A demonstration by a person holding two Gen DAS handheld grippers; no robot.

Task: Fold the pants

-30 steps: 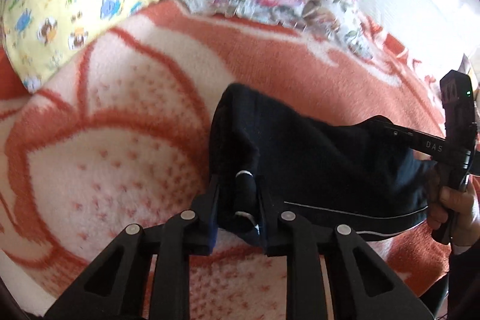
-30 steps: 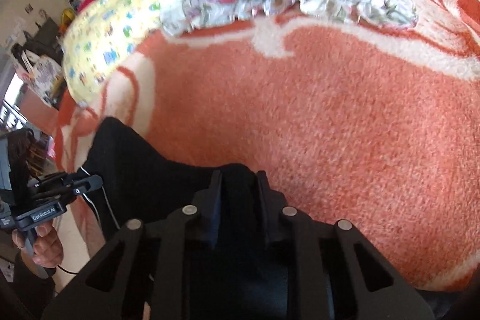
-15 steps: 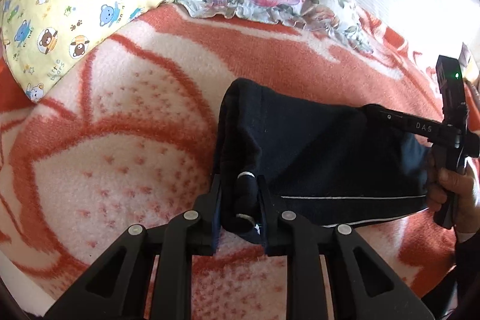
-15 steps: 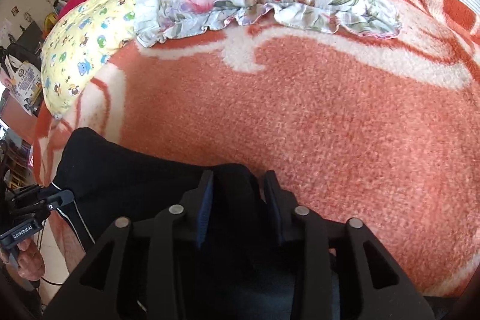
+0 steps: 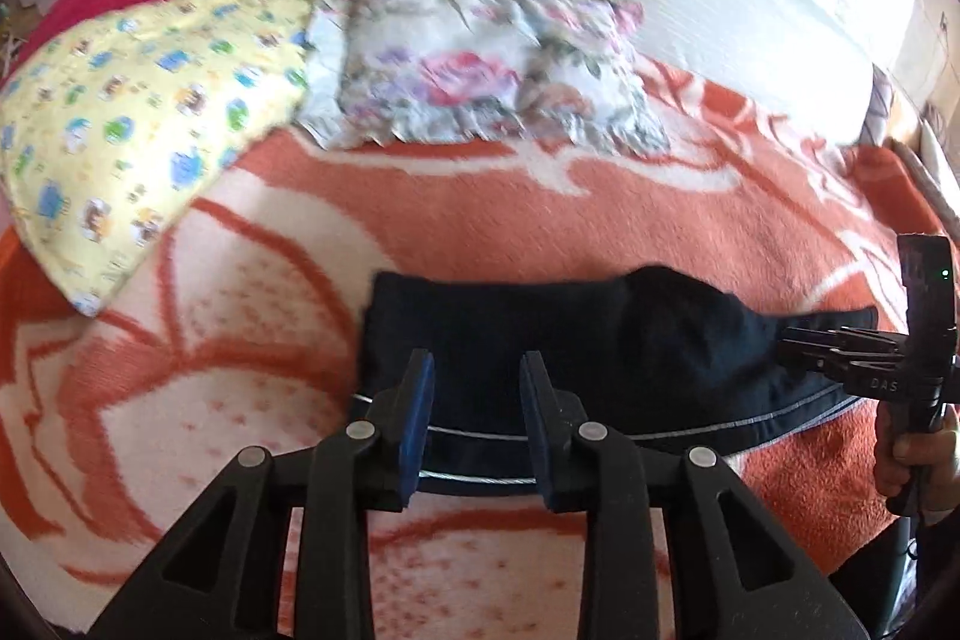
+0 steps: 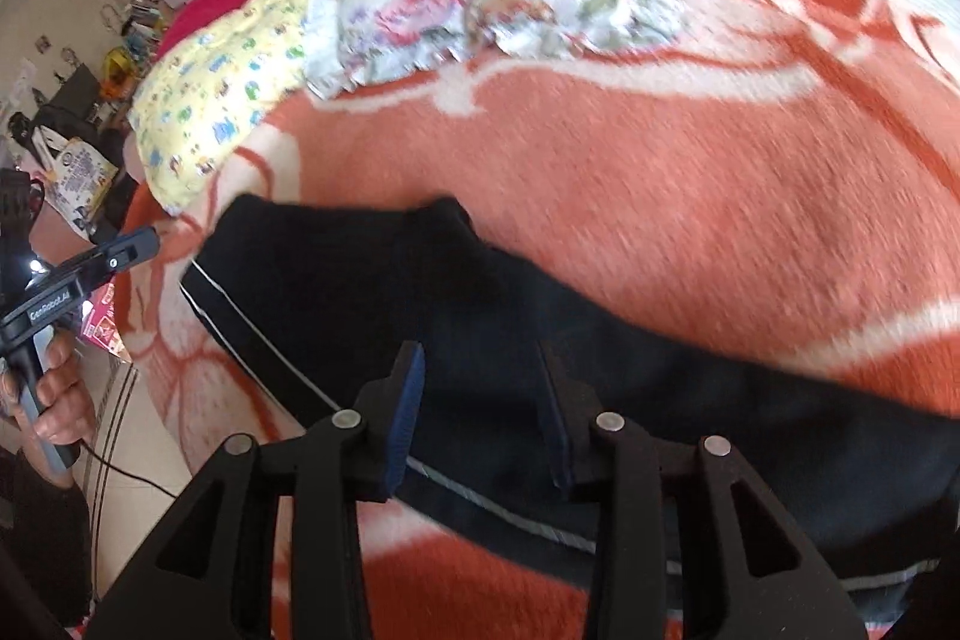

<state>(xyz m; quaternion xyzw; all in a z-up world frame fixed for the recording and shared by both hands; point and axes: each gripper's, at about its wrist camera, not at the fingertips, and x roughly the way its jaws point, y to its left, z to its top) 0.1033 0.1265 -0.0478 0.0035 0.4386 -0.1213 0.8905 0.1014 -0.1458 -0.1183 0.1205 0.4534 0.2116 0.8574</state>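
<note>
The fingers of the left gripper (image 5: 474, 415) stand spread, with nothing between the blue pads; the pants (image 5: 576, 340) lie flat just beyond and below the tips. The fingers of the right gripper (image 6: 483, 403) are likewise spread and hold no cloth, with the dark fabric passing beneath and ahead of them.

The pants are a dark garment with a thin pale stripe along the near edge. They rest on the orange-and-white blanket (image 5: 252, 376) as a long band reaching from ahead of the left fingers across to beyond the right fingers. The layers appear stacked, so at least one fold is judged complete. The band is long for a finished fold, and a hump shows at its far edge; a further fold across the length and some smoothing probably remain.

Beyond the fingertips, well apart from the garment, a floral pillow (image 5: 480, 52) and a yellow printed pillow (image 5: 138, 100) lie at the head of the bed, touching each other.
</note>
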